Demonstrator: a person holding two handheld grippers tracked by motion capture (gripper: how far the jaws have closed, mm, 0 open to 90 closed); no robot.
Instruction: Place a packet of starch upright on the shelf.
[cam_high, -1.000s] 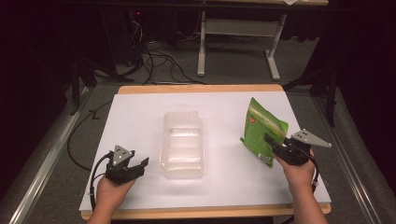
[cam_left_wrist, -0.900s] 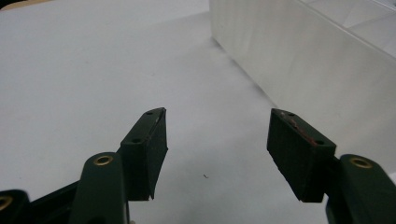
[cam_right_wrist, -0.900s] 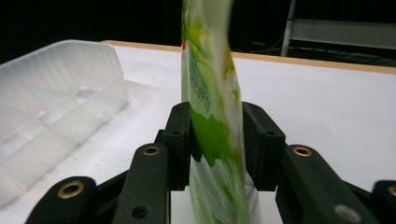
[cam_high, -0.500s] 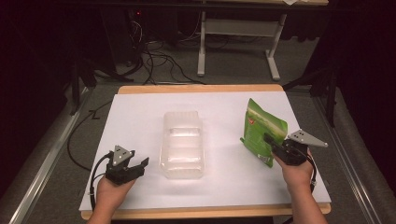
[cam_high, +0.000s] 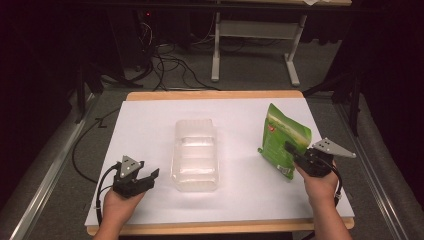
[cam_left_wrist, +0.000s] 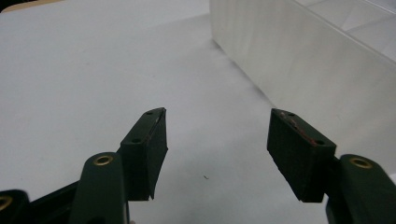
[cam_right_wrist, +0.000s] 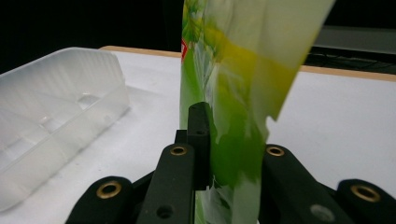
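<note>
A green snack bag (cam_high: 283, 139) stands tilted at the right of the white table top, and my right gripper (cam_high: 295, 154) is shut on its lower edge. In the right gripper view the green bag (cam_right_wrist: 233, 84) rises between the black jaws, pinched at my right gripper (cam_right_wrist: 229, 144). A clear plastic tray (cam_high: 196, 154) lies in the middle, with nothing in it that I can see. My left gripper (cam_high: 148, 176) rests at the front left, open, a short way left of the tray. In the left gripper view my left gripper (cam_left_wrist: 217, 140) holds nothing, with the clear tray wall (cam_left_wrist: 299, 51) ahead on the right.
The white sheet (cam_high: 150, 125) covers a wooden table (cam_high: 215, 94) with its edges at front and back. Behind the table, on the floor, are cables (cam_high: 170, 70) and a metal desk frame (cam_high: 250, 35). A rail (cam_high: 45, 175) runs along the left side.
</note>
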